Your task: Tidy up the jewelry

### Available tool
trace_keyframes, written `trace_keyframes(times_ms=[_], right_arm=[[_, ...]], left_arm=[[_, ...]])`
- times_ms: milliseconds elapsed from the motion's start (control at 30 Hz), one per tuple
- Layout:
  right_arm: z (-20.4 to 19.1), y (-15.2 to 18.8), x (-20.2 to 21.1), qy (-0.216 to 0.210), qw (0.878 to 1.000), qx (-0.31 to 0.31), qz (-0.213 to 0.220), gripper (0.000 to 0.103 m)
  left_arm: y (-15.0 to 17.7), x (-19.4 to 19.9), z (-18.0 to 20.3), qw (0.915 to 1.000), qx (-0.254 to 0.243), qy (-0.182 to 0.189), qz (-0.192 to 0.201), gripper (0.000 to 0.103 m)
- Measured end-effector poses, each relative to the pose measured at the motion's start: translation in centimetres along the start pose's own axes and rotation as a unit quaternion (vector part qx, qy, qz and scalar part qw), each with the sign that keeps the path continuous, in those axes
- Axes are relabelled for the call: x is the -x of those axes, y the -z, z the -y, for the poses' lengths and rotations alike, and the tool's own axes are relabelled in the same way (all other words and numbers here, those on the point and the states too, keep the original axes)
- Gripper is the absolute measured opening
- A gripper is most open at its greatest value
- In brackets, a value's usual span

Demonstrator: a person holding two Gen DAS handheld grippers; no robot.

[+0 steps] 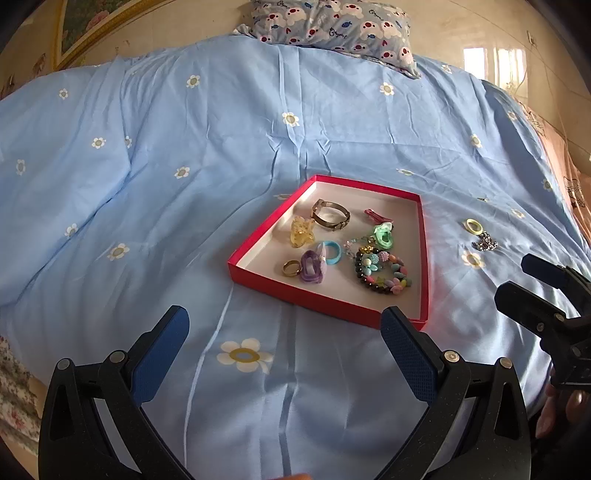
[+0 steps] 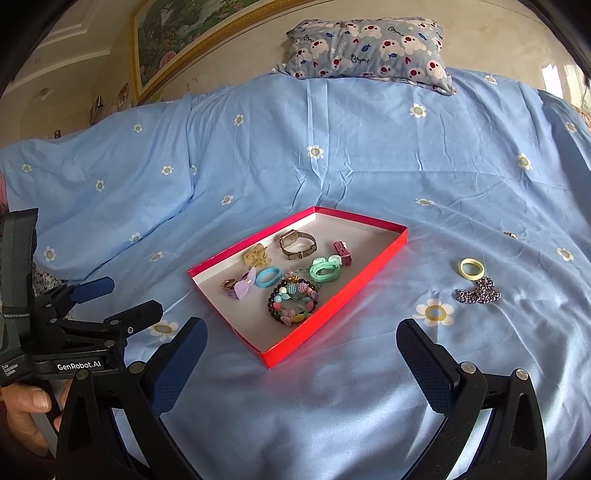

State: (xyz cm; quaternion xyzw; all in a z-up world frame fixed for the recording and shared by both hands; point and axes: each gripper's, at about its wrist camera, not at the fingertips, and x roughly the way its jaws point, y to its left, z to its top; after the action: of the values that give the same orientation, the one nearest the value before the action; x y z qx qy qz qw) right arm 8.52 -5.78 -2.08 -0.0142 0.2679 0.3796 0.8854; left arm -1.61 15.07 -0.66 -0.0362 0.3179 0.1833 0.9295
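Observation:
A shallow red box (image 1: 325, 301) (image 2: 373, 266) lies on the blue bedspread and holds several pieces: a metal watch (image 1: 330, 214) (image 2: 298, 244), a beaded bracelet (image 1: 384, 271) (image 2: 295, 301), a blue ring (image 1: 331, 252), a gold ring (image 1: 291, 267) and hair clips. Outside the box, to its right, lie a pale yellow ring (image 2: 471, 267) (image 1: 473, 225) and a silver chain (image 2: 478, 291) (image 1: 485, 242). My left gripper (image 1: 284, 336) is open and empty, short of the box's near edge. My right gripper (image 2: 301, 345) is open and empty, near the box's front corner.
A patterned pillow (image 2: 369, 48) lies at the head of the bed. A framed picture (image 2: 192, 33) hangs on the wall at the left. A hand (image 2: 26, 410) holds the left gripper's handle. Flowered blue bedspread (image 2: 332, 406) spreads all round the box.

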Motion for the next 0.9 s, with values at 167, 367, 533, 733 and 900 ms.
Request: trace_keyframes(times_ms=[167, 367, 533, 733, 900], right_arm=[[-0.22, 0.00, -0.19, -0.001, 1.000, 0.001, -0.003, 0.103], [-0.25, -0.04, -0.27, -0.002, 1.000, 0.000, -0.005, 0.103], [-0.20, -0.02, -0.23, -0.002, 1.000, 0.000, -0.005, 0.103], [-0.23, -0.03, -0.24, -0.002, 1.000, -0.001, -0.005, 0.103], [-0.23, -0.01, -0.26, -0.002, 1.000, -0.001, -0.005, 0.103]], left_arm=[[-0.05, -0.17, -0.12, 1.0000, 0.001, -0.002, -0.001, 0.103], [-0.01, -0.25, -0.09, 1.0000, 0.001, -0.003, -0.001, 0.103], [0.01, -0.34, -0.08, 1.0000, 0.000, -0.002, -0.003, 0.103], [0.12, -0.36, 0.02, 1.0000, -0.001, -0.003, -0.004, 0.103], [0.24, -0.50, -0.04, 1.0000, -0.002, -0.002, -0.006, 0.103]])
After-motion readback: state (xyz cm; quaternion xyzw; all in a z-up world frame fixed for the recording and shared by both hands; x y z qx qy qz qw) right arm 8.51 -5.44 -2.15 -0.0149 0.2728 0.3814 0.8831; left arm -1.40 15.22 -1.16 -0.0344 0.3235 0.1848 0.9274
